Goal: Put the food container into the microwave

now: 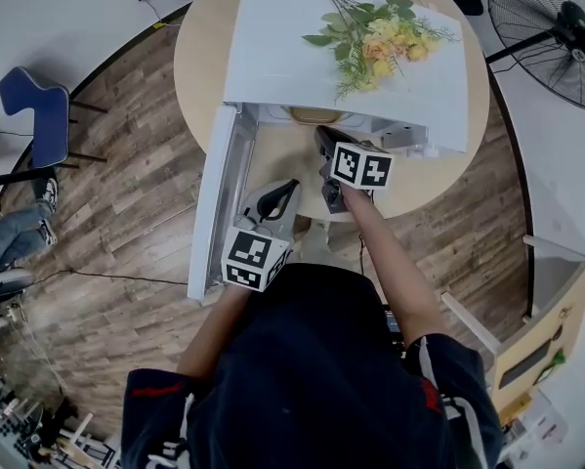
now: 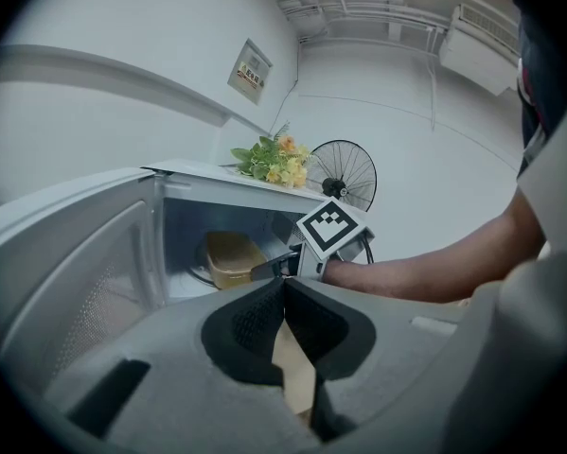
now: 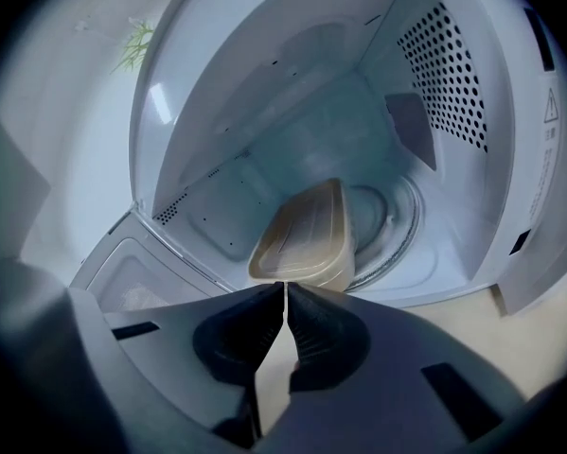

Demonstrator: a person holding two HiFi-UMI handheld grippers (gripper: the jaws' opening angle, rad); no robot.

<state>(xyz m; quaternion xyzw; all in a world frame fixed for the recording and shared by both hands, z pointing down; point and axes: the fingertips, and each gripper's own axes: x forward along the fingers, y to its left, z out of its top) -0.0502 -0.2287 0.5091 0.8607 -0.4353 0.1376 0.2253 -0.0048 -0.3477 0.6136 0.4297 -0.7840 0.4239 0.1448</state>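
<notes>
A tan lidded food container (image 3: 302, 239) lies inside the open white microwave (image 1: 272, 57), partly on the glass turntable (image 3: 397, 225). It also shows in the left gripper view as the container (image 2: 231, 258) deep in the cavity. My right gripper (image 3: 285, 287) is shut with nothing between its jaws, its tip just in front of the container's near edge at the microwave's mouth. In the head view the right gripper (image 1: 321, 133) reaches into the opening. My left gripper (image 2: 283, 282) is shut and empty, hanging back near the open door (image 1: 214, 203).
The microwave stands on a round wooden table (image 1: 199, 57) with its door swung out to the left. A bunch of yellow flowers (image 1: 380, 37) lies on top of it. A standing fan (image 1: 556, 27) is at the far right and a blue chair (image 1: 38, 115) at the left.
</notes>
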